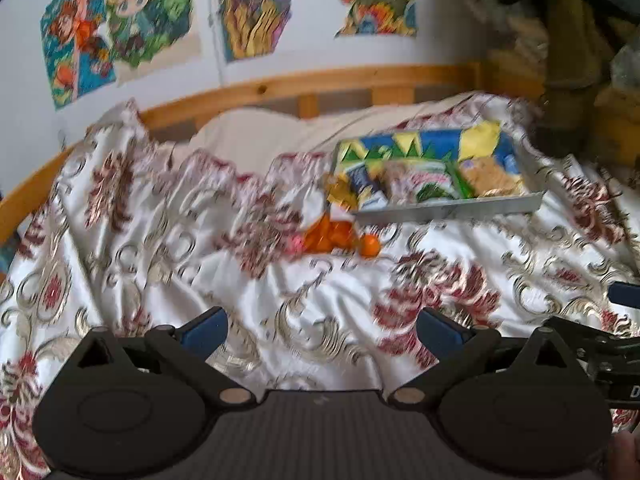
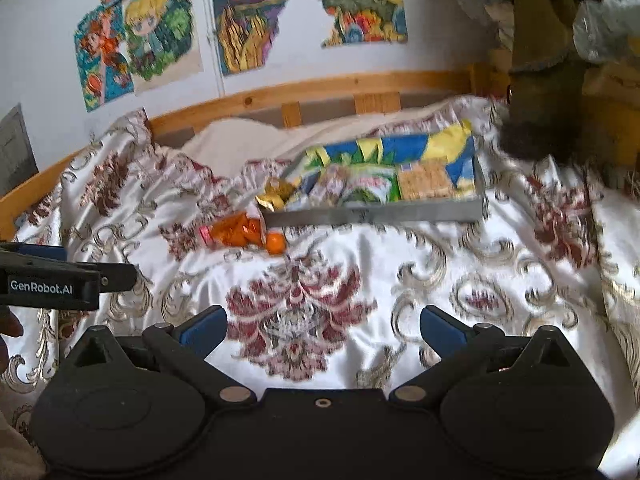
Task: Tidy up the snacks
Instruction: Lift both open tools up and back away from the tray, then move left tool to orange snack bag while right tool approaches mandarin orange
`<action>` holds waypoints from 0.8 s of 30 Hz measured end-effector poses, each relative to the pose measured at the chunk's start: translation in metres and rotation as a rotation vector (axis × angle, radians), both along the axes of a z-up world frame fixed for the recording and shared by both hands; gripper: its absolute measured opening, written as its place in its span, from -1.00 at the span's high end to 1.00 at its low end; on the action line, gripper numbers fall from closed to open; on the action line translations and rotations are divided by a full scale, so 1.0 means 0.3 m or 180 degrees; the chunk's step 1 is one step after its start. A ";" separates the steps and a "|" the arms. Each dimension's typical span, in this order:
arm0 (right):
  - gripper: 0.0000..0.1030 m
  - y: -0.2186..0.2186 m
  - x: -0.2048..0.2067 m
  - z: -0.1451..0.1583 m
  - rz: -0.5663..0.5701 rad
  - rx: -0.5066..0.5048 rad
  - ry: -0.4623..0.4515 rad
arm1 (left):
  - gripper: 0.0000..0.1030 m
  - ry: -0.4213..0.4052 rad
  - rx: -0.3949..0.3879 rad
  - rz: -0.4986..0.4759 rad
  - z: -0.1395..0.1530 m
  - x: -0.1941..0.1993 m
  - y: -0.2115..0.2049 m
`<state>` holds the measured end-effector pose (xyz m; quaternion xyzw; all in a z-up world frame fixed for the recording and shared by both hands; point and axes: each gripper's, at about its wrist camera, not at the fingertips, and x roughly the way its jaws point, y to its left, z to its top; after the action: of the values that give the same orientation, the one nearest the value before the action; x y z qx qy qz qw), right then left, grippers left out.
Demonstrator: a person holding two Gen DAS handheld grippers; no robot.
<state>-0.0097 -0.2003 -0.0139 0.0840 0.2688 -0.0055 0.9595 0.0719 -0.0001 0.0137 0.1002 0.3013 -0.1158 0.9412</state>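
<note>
Item one, the landmark: a shallow grey tray [image 2: 376, 215] resting on a floral bedspread [image 2: 440, 264], holding snack packets side by side. Well to the left of the tray and nearer the camera, the left gripper [image 1: 322, 330] hovers over the bedspread with its blue-padded jaws spread wide and nothing between them; in the right wrist view its side [image 2: 60, 276] shows at the frame edge, too side-on to read. Just off the tray's left front corner lies an orange snack bag [image 2: 234, 233], with a small round orange piece [image 2: 276, 243] touching its right end, both on the bedspread outside the tray. At the tray's left end a gold wrapper [image 2: 276, 194] sits over the rim. Inside the tray, running rightward: a blue-and-white packet [image 1: 370, 190], a pale packet with pink print [image 2: 334, 184], a green-and-white packet [image 2: 372, 186], then a pack of square crackers [image 2: 426, 179]. Behind these, against the tray's far wall, a large blue-and-yellow bag [image 2: 400, 146] spans its width. In front of the tray and nearer the camera, the right gripper [image 2: 323, 330] hangs above the bedspread, jaws wide apart and empty. Behind the tray run a wooden bed rail [image 2: 320, 84] and a wall with colourful posters [image 2: 256, 16]. Both views are motion-blurred, so packet print is unreadable.
</note>
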 end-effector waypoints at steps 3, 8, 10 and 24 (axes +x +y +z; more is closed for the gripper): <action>-0.99 0.007 0.012 0.015 0.0021 -0.0050 -0.0117 | -0.99 -0.0093 -0.0015 -0.0015 0.003 0.007 0.003; -0.99 0.016 0.084 0.032 0.0071 -0.0110 -0.0142 | -0.99 -0.0029 -0.0051 0.0047 -0.001 0.068 0.026; -0.98 0.023 0.110 0.036 0.0091 -0.0148 -0.0171 | -0.99 -0.0064 -0.0093 0.0071 -0.002 0.091 0.042; -0.98 0.092 0.404 -0.022 0.0503 -0.0488 -0.0427 | -0.99 -0.0109 -0.0727 0.0316 -0.017 0.352 0.102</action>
<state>0.1115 -0.1726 -0.0205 -0.0109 0.2086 0.0553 0.9764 0.1774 0.0306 0.0086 -0.0207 0.2747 -0.1008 0.9560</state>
